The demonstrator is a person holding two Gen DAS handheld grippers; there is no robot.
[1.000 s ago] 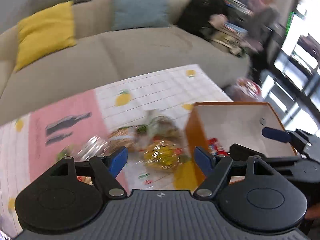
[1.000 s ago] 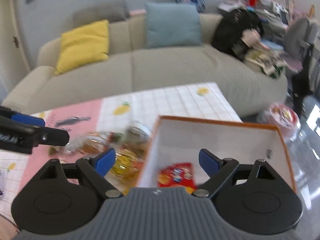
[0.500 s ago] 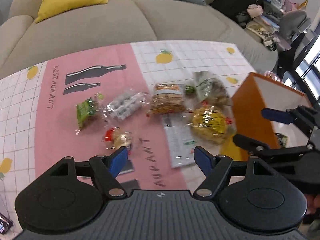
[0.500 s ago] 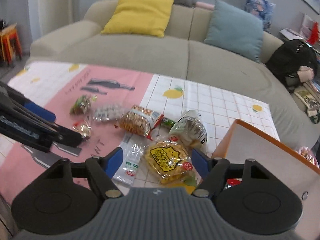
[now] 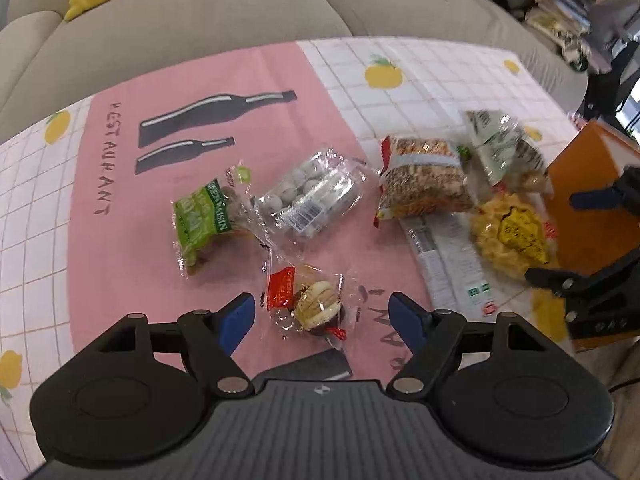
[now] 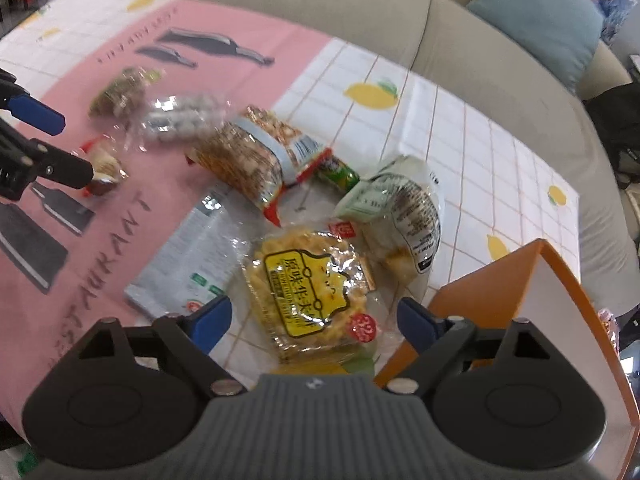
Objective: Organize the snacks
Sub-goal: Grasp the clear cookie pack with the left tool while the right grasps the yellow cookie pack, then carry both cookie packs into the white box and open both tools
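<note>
The left claw (image 5: pixel 322 312) points steeply down, its 2 blue-tipped fingers (image 5: pixel 236 318) spread wide and pressing on nothing. The right claw (image 6: pixel 314 316) tilts down at much the same angle, its jaws opening, pads clear of any contact. In the right wrist view the left claw enters from the left edge.

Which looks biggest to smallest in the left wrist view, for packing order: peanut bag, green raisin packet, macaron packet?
1. Peanut bag.
2. Green raisin packet.
3. Macaron packet, which is nearest the camera, so its true size against the raisin packet is unsure.
</note>
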